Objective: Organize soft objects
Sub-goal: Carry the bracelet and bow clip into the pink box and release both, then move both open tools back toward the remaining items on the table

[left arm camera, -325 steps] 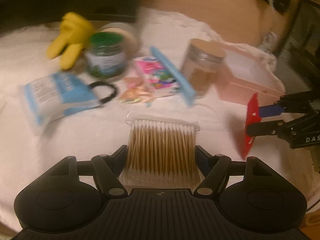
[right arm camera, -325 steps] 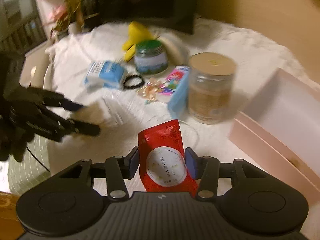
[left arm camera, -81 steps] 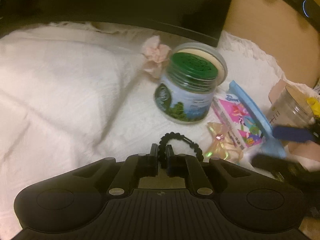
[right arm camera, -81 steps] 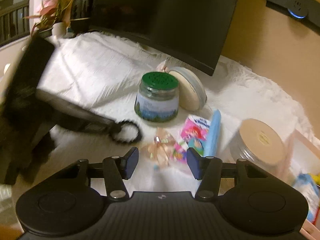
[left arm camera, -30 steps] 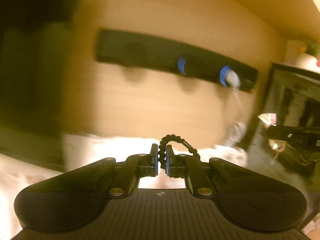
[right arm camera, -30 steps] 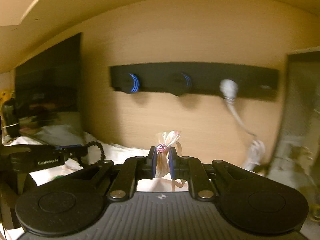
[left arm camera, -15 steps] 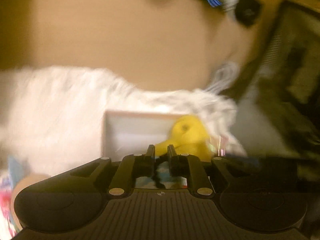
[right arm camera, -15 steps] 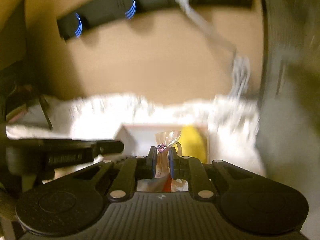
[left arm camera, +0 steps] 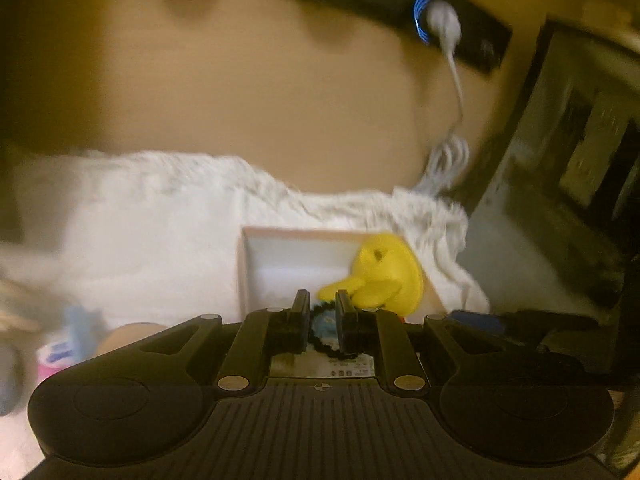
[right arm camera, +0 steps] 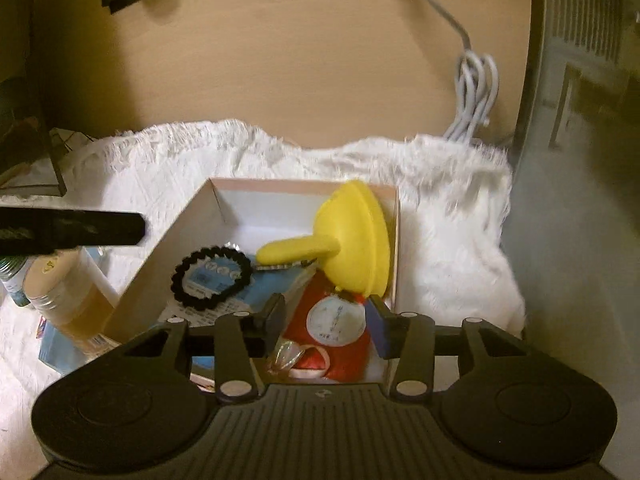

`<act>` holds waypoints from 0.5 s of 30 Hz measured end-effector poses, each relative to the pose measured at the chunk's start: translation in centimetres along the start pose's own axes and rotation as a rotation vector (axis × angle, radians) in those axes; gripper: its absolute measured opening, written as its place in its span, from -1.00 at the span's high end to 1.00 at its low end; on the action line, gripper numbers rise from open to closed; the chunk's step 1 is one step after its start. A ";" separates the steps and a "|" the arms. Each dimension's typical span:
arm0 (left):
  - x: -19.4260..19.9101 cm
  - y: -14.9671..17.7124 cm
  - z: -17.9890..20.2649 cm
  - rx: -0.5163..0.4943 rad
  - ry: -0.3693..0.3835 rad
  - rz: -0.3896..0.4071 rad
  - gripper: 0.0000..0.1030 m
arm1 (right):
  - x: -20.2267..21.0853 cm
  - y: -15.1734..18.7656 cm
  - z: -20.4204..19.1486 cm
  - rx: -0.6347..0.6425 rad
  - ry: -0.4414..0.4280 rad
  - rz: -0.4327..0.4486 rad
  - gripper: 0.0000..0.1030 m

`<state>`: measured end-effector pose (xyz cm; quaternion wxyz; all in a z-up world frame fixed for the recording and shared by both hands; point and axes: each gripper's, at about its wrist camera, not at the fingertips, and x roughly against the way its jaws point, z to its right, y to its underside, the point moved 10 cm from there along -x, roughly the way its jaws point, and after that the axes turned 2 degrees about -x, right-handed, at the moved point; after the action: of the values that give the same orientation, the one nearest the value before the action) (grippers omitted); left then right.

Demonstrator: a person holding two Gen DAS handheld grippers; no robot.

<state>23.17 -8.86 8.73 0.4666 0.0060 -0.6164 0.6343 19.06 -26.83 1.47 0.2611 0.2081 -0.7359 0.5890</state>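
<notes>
A pink-walled box (right arm camera: 304,185) on the white fluffy cloth holds a yellow rubber glove (right arm camera: 352,240), a blue packet (right arm camera: 260,292) and a red pouch (right arm camera: 344,350). The black bead hair tie (right arm camera: 212,276) lies flat on the blue packet, free of my left gripper (left arm camera: 323,306). That gripper hovers above the box's left side, its jaws a narrow gap apart and empty. My right gripper (right arm camera: 326,316) hangs over the box's near end with its jaws opening. The pale ribbon bow (right arm camera: 290,354) lies loose on the red pouch between its fingers, clear of the pads.
A cork-lidded jar (right arm camera: 68,296) stands against the box's left wall, with a blue item below it. A coiled white cable (right arm camera: 476,92) hangs down the wooden back wall. A grey appliance (right arm camera: 580,200) borders the cloth (right arm camera: 448,216) on the right.
Both grippers tipped down over the box. The left let go of the hair tie, which now lies on the blue packet. The right spread its jaws and the bow dropped onto the red pouch.
</notes>
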 end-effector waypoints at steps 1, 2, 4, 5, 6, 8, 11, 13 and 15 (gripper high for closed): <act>1.4 -0.2 -0.6 0.017 -0.001 0.028 0.71 | 0.6 -0.2 -0.1 0.006 0.003 0.016 0.06; 2.6 -0.4 -1.2 0.031 -0.005 0.053 0.71 | 1.1 -0.3 -0.2 0.011 0.006 0.033 -0.03; 4.8 -0.5 -2.7 0.059 -0.031 0.104 0.71 | 2.3 -0.1 -0.5 0.022 0.008 0.066 -0.16; 5.9 -0.5 -3.6 0.071 -0.050 0.129 0.71 | 2.8 0.1 -0.6 0.027 0.006 0.079 -0.20; 6.9 -0.3 -4.5 0.082 -0.071 0.148 0.71 | 3.4 0.4 -0.9 0.036 0.004 0.089 -0.22; 8.6 0.3 -6.4 0.104 -0.112 0.169 0.71 | 4.0 1.1 -1.8 0.057 -0.002 0.087 -0.23; 10.7 1.9 -9.8 0.159 -0.189 0.182 0.71 | 4.5 2.2 -3.6 0.082 -0.033 0.064 -0.23; 11.9 3.2 -12.4 0.204 -0.249 0.182 0.71 | 4.8 2.7 -4.8 0.089 -0.057 0.055 -0.24; 12.8 4.8 -14.9 0.254 -0.299 0.169 0.71 | 4.9 3.3 -6.2 0.101 -0.080 0.046 -0.24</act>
<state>21.54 11.23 8.90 0.3105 0.1074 -0.5922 0.7358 14.06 -20.09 3.12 0.2070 0.2275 -0.7197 0.6225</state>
